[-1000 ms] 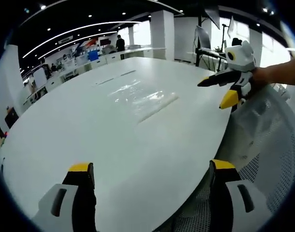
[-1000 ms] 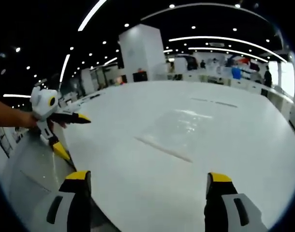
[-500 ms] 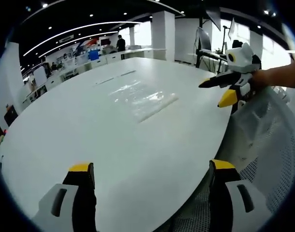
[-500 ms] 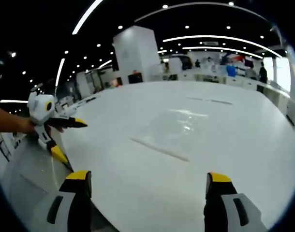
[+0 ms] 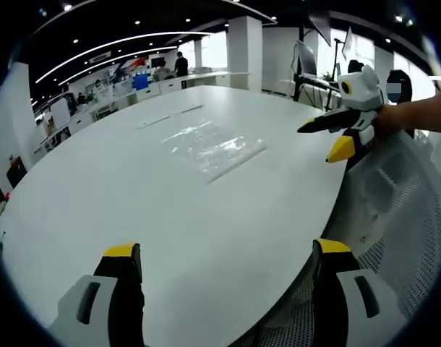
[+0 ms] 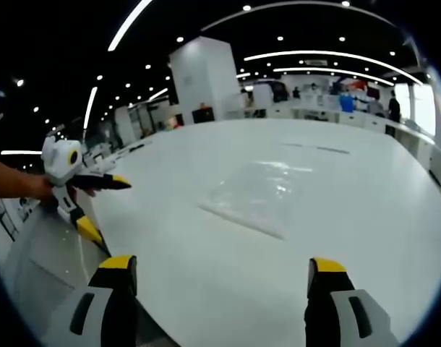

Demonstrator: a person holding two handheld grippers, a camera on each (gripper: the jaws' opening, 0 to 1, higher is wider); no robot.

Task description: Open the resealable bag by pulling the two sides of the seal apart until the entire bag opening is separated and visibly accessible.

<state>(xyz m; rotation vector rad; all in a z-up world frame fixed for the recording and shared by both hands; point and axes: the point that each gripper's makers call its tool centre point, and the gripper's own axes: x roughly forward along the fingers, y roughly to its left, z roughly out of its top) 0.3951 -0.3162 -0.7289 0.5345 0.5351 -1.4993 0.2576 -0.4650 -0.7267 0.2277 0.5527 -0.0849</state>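
You hold both grippers above the near edge of a large white desk (image 5: 134, 217), and neither touches anything. Your left gripper (image 5: 228, 256) has its 2 yellow-tipped fingers (image 5: 121, 253) spread wide apart, with nothing between them but bare desk surface. Your right gripper (image 6: 217, 271) is the same: its 2 fingers (image 6: 325, 267) stand well apart and grip nothing.

The resealable bag (image 5: 212, 147) lies flat on the desk, well ahead of both grippers and untouched. It is clear plastic with glare on it, so its contents cannot be made out. In the right gripper view the bag (image 6: 257, 196) has its straight seal edge facing you, toward the near side of the desk. Whether the seal is closed cannot be told at this distance.

In the left gripper view your right gripper (image 5: 335, 137) comes in from the right, held over the desk edge beside a white mesh chair (image 5: 401, 217). In the right gripper view your left gripper (image 6: 94, 204) comes in from the left, also fingers apart.
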